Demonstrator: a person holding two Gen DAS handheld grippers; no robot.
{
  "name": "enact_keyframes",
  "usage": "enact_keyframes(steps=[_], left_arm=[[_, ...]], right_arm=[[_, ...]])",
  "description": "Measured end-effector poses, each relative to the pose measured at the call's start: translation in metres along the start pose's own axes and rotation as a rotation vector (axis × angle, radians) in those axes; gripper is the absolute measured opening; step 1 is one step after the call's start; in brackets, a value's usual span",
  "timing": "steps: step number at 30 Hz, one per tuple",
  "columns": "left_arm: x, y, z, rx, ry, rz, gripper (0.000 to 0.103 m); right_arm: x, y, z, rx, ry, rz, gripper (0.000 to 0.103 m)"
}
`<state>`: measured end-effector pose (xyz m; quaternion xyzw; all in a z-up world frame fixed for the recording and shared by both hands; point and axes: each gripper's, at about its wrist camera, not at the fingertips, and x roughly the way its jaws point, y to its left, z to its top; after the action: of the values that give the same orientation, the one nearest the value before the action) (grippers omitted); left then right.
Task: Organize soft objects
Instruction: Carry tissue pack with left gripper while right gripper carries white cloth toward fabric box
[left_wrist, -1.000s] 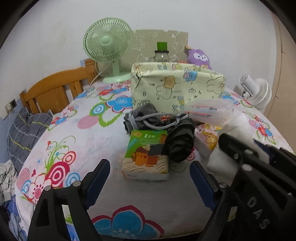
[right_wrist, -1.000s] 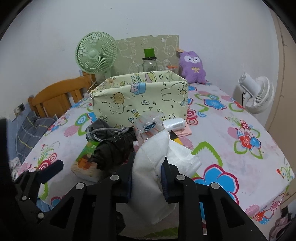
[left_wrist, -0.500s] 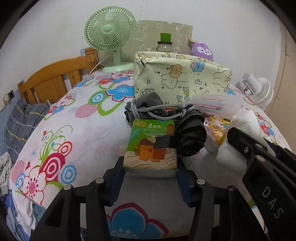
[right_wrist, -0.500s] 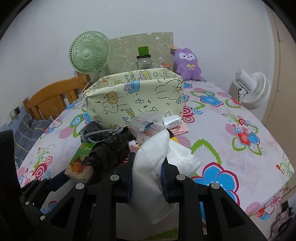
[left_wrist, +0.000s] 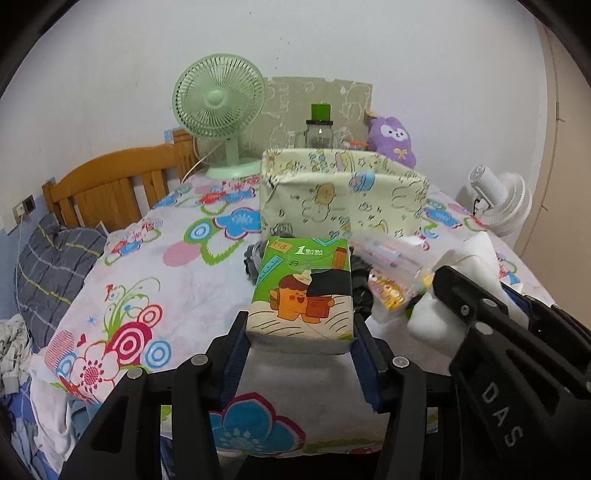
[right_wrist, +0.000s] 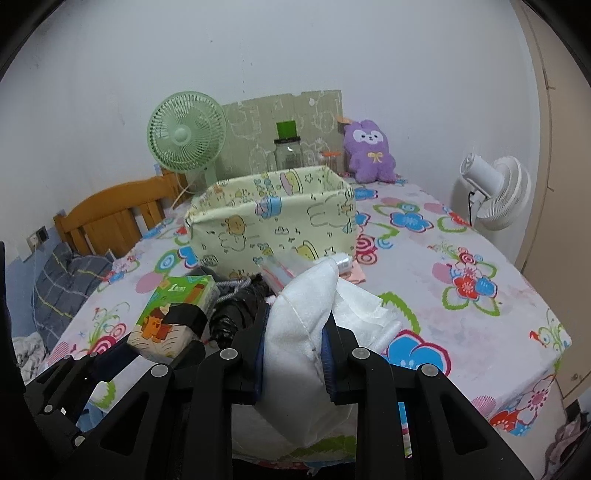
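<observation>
1. Green, printed plastic wraps the tissue pack (left_wrist: 301, 291), a soft rectangular block with a cartoon figure on its face. It sits between the blue pads of the left gripper (left_wrist: 300, 345), near end pressed on both sides, far end pointing toward the fabric bin (left_wrist: 343, 199). The jaws are closed on the pack and hold it clear of the tablecloth (left_wrist: 147, 273).
2. White cloth (right_wrist: 299, 332), thick and stitched along one edge, stands bunched between the pads of the right gripper (right_wrist: 293, 350). Those jaws are clamped tight on it; folds rise above the fingers and hang below them.
3. The fabric bin is pale yellow with cartoon prints, box-shaped, soft-walled and open-topped. It stands just beyond both held items.
4. Between grippers and bin lie a dark folded umbrella (right_wrist: 236, 314) with a grey cord and a clear plastic bag (left_wrist: 388, 254), crinkled.
5. The tablecloth is smooth and flower-patterned. A green fan (left_wrist: 219, 107) and a purple plush toy (right_wrist: 369, 151) stand behind the bin.
</observation>
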<state>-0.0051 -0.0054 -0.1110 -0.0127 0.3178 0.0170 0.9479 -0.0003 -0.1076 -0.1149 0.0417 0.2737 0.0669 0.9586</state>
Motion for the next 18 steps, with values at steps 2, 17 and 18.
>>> enact_keyframes(steps=[2, 17, 18], left_arm=[[-0.002, -0.001, 0.004, 0.002, -0.003, -0.007, 0.054], [-0.018, -0.007, 0.039, 0.004, -0.046, -0.022, 0.054], [-0.019, -0.008, 0.042, 0.004, -0.051, -0.023, 0.054]], right_arm=[[-0.003, 0.000, 0.003, 0.000, -0.007, 0.003, 0.028], [-0.017, 0.000, 0.040, -0.009, -0.045, 0.008, 0.028], [-0.018, 0.000, 0.043, -0.010, -0.049, 0.007, 0.028]])
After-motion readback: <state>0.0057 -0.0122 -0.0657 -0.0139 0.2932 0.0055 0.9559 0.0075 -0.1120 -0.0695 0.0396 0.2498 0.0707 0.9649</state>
